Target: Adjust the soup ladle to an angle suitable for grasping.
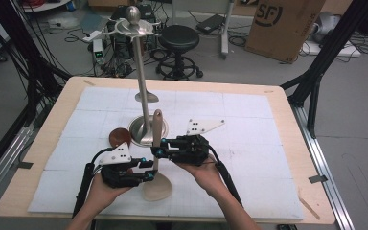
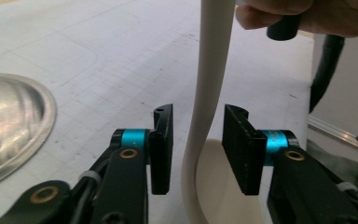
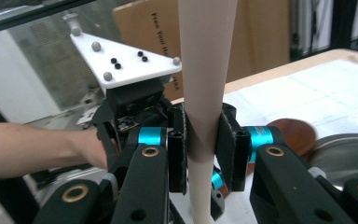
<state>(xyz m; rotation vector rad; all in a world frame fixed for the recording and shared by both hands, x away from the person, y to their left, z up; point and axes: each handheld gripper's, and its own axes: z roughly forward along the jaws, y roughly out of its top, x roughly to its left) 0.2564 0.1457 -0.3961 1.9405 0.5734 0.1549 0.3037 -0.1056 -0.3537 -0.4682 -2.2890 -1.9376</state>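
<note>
Spoon: a pale long-handled spoon [image 1: 156, 158] stands nearly upright at lower centre of the high view, bowl resting on the white mat [image 1: 249, 143].
Right gripper [image 1: 159, 146]: jaws clamped on the spoon's handle, mid-height.
Left gripper [image 1: 149, 171]: jaws apart, straddling the handle low near the bowl, pads not touching.
Surroundings: a metal utensil stand [image 1: 141, 96] rises just above centre; a brown disc [image 1: 119, 137] lies left of its base.
Risk: with one grip holding it, the spoon may swivel or slip; closing the left jaws off-centre could knock it askew.
</note>
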